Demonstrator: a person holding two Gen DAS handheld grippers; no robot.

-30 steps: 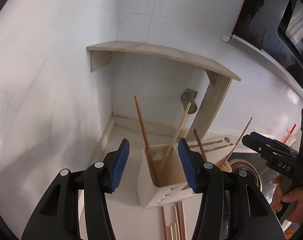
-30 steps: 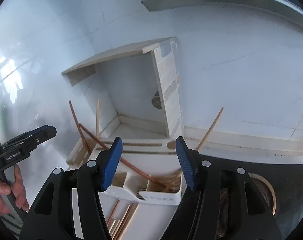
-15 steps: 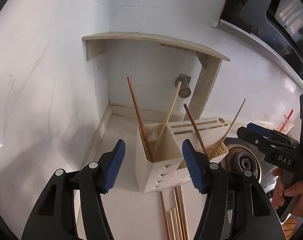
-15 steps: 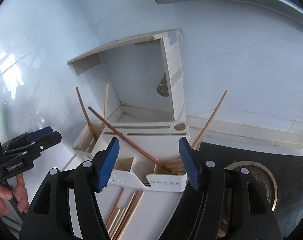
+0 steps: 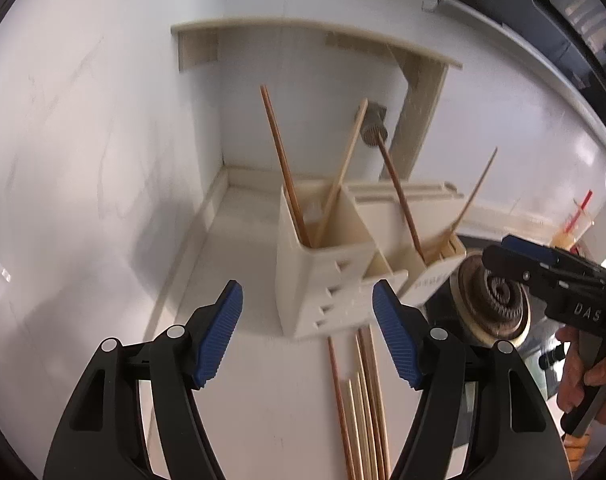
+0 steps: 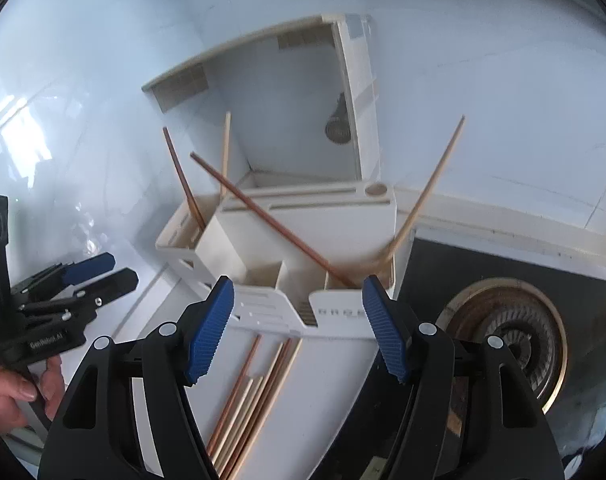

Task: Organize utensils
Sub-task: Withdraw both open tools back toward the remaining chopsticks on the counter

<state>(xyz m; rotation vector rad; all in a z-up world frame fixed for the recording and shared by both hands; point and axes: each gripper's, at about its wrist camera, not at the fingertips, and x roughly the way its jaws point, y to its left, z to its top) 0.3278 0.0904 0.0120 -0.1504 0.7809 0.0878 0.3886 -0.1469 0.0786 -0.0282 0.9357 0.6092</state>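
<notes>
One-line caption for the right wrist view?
Right gripper, jaws opening and empty, above loose chopsticks before a white utensil holder.

Left tool (image 5: 307, 334) pitched steeply downward, jaws opening, nothing gripped between the blue pads (image 5: 219, 338). Right tool (image 6: 298, 330) likewise angled down, jaws opening, nothing gripped. Each handle is held by a hand (image 5: 591, 384).
</notes>
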